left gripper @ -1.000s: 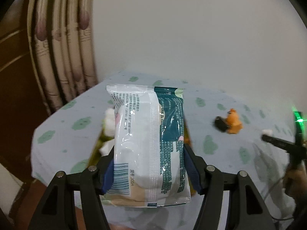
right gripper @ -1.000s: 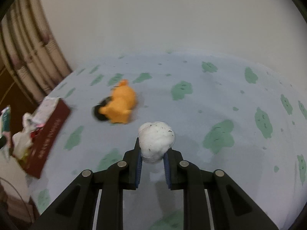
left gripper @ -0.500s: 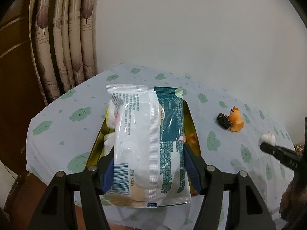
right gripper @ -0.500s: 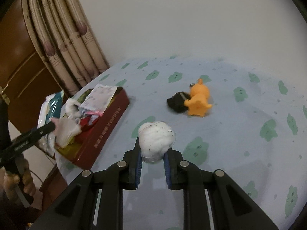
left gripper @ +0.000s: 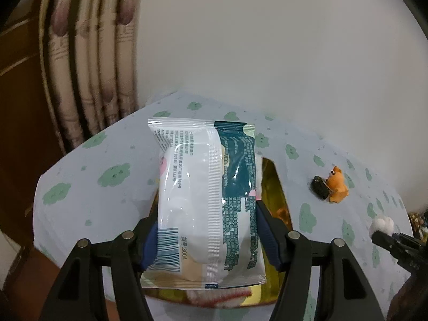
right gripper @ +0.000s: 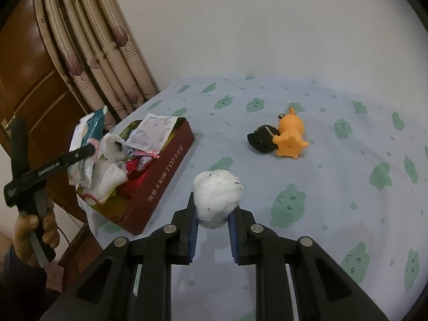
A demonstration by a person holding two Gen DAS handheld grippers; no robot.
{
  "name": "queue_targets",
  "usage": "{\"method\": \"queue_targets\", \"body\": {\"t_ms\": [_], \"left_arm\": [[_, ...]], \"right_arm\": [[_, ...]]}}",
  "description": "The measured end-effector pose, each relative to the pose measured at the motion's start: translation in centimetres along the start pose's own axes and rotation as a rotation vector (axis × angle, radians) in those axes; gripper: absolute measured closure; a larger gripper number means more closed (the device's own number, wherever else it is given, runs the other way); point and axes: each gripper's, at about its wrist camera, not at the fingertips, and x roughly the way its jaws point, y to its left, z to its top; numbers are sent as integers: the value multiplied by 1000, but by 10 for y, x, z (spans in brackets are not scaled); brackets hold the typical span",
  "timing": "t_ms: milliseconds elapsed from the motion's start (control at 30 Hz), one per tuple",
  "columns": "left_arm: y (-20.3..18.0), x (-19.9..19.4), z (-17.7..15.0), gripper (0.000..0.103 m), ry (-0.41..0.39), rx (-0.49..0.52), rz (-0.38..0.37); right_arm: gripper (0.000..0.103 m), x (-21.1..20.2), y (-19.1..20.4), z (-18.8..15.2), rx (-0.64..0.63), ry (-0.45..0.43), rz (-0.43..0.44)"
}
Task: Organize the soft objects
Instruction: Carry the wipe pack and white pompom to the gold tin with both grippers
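My left gripper (left gripper: 204,230) is shut on a white and teal tissue pack (left gripper: 206,187), held above the red toffee tin (right gripper: 163,184); it also shows in the right wrist view (right gripper: 88,133). The tin holds several soft items, among them a white packet (right gripper: 149,133). My right gripper (right gripper: 212,222) is shut on a white cotton ball (right gripper: 218,196), held above the table to the right of the tin; it also shows in the left wrist view (left gripper: 381,224).
An orange toy animal (right gripper: 291,139) lies beside a black object (right gripper: 260,141) on the blue tablecloth with green clouds (right gripper: 347,187). Curtains (right gripper: 101,53) and a brown door (right gripper: 32,85) stand to the left. The table's edge is near the tin.
The left gripper with the tissue pack has risen and drawn back over the tin. The right gripper with the cotton ball has swung left, bringing the tin into view.
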Motion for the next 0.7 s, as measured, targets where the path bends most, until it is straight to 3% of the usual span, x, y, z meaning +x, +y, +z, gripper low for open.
{"method": "queue_targets", "body": {"t_ms": [267,433,567,700], "left_arm": [[-12,38,10,36,78,77,36],[-28,40,3,35,76,165,174],[-40,24,8,24,-13,237,125],[-42,21,26,24,-33,246,83]], "right_arm": [[85,-4,1,1,5,-2,1],[84,-5,5,3,-6,-3,19],[84,-2,15,5,-22,5,36],[84,-1,23,4,-31,13,51]]}}
